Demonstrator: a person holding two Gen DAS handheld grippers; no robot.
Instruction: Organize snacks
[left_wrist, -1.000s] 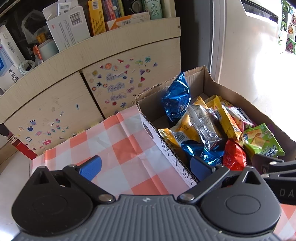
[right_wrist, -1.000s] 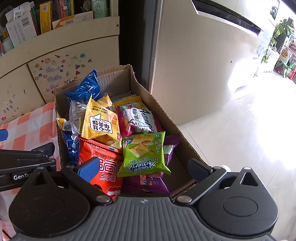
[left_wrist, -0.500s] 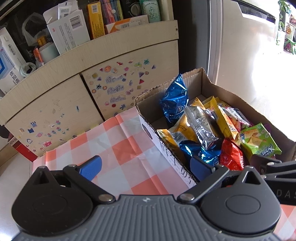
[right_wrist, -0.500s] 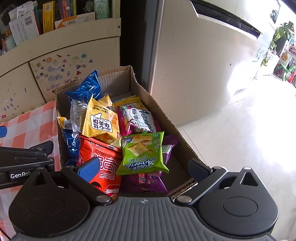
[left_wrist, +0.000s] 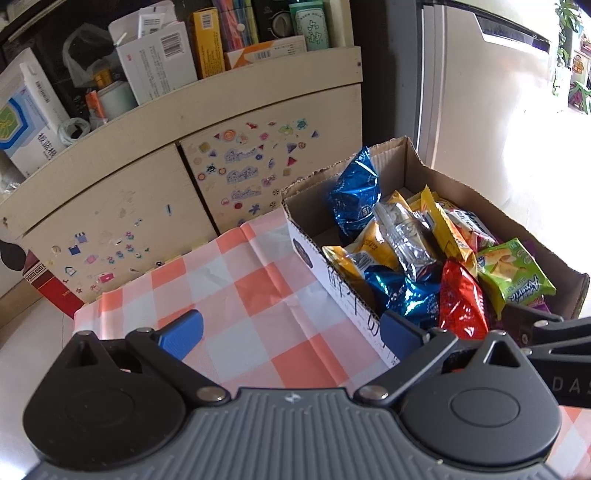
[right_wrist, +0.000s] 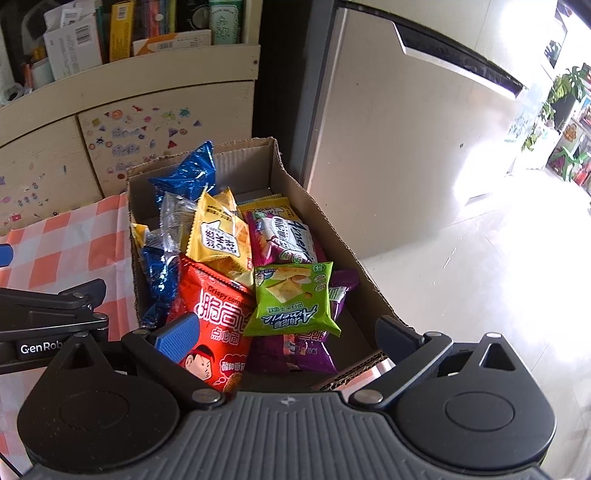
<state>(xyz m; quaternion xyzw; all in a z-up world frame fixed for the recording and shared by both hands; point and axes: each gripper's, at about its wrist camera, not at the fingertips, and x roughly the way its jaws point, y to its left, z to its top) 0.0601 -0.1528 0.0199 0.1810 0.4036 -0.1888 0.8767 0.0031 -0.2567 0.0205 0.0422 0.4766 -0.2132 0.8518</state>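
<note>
Box (right_wrist: 325, 225): open cardboard carton on the checked cloth (left_wrist: 236, 280), filled with snack packs; it is the landmark for every entry below.
Left gripper (left_wrist: 291, 328): my fingers are spread wide and grasp nothing. It hangs over the cloth at the box's left wall; the right blue pad (left_wrist: 397, 330) is at that wall's near end, the left pad is well out over the cloth.
Right gripper (right_wrist: 288, 338): my fingers are released, wide apart and empty. It hovers over the box's near end; the left pad (right_wrist: 177, 336) lies in front of the red pack, the right finger is at the box's right wall.
Red pack (right_wrist: 218, 325): near left part of the box, partly behind my right gripper's left pad.
Green pack (right_wrist: 293, 301): near centre of the box, on top of the purple packs (right_wrist: 295, 350), between my right fingers but beyond their tips.
Yellow pack (right_wrist: 221, 236): middle of the box, leaning on the red pack.
Blue pack (right_wrist: 188, 173): far left corner of the box, upright.
Cabinet (left_wrist: 147, 184): behind the box, doors covered in stickers.
</note>
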